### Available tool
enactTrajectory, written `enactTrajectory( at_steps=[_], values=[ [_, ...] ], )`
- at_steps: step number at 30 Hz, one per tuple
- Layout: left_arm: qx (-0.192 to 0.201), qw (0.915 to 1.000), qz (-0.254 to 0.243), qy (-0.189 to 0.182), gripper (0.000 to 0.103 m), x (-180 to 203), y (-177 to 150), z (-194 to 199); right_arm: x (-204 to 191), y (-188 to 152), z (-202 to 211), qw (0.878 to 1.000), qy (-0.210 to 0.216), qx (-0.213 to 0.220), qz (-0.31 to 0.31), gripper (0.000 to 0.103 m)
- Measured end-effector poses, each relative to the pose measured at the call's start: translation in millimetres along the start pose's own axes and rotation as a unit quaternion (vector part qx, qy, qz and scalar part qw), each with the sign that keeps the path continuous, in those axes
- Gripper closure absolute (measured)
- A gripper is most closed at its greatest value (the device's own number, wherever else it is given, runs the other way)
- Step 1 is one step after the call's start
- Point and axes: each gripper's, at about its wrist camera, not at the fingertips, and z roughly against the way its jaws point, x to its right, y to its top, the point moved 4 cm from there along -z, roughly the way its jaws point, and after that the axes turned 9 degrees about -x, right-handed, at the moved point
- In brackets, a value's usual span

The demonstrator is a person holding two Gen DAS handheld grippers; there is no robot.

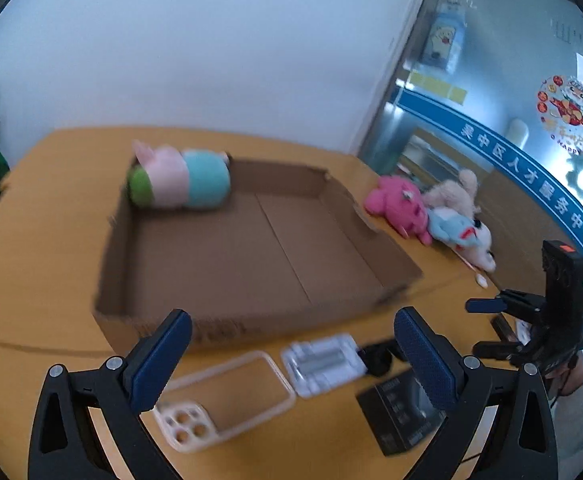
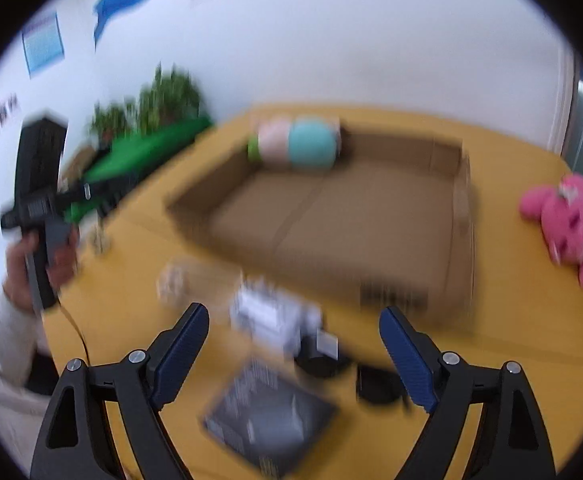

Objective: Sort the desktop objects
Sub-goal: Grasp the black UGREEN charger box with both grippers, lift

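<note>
A shallow cardboard box (image 1: 251, 240) lies on the yellow table, also in the right wrist view (image 2: 351, 216). A pink, teal and green plush (image 1: 179, 178) lies in its far left corner. Pink (image 1: 399, 204), beige and blue plush toys (image 1: 459, 232) lie right of the box. A clear phone case (image 1: 227, 396), a white plastic pack (image 1: 323, 364) and a black box (image 1: 399, 412) lie in front. My left gripper (image 1: 291, 356) is open and empty above them. My right gripper (image 2: 293, 352) is open and empty over the black box (image 2: 271, 416).
The right gripper (image 1: 491, 324) shows at the right in the left wrist view. The left gripper's handle (image 2: 39, 208) is at the left in the right wrist view. Two small black round objects (image 2: 375, 384) lie by the black box. Plants (image 2: 151, 108) stand beyond the table's left end.
</note>
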Motion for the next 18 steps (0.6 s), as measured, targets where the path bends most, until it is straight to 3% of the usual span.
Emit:
enactTrajectory(
  at_steps=[4,7,9,11,12,16,18],
  values=[
    [-0.066,0.995,0.011,-0.074,0.002,33,-53,-48,-12,-69,-39,0.997,0.043,-0.071,0.0,0.015],
    [-0.117,0.9847,0.025,-0.126,0.009,53,-71,-89,-17,-98,-65,0.995,0.036,-0.095,0.018,0.015],
    [-0.153,0.9783,0.042,-0.134,0.036,62,-82,-118,-20,-104,-84,0.994,0.017,-0.1,0.036,0.016],
    [-0.19,0.9686,0.053,-0.152,0.051,70,-93,-144,-24,-99,-93,0.996,0.007,-0.082,0.042,0.016],
    [-0.193,0.9656,0.061,-0.163,0.045,72,-95,-150,-26,-96,-94,0.997,0.004,-0.07,0.045,0.016],
    [-0.165,0.9775,0.053,-0.12,0.046,76,-92,-139,-31,-87,-95,0.998,-0.013,-0.05,0.041,0.027],
    [-0.145,0.981,0.053,-0.117,0.046,78,-84,-121,-38,-81,-85,0.998,-0.012,-0.029,0.047,0.029]
  ],
)
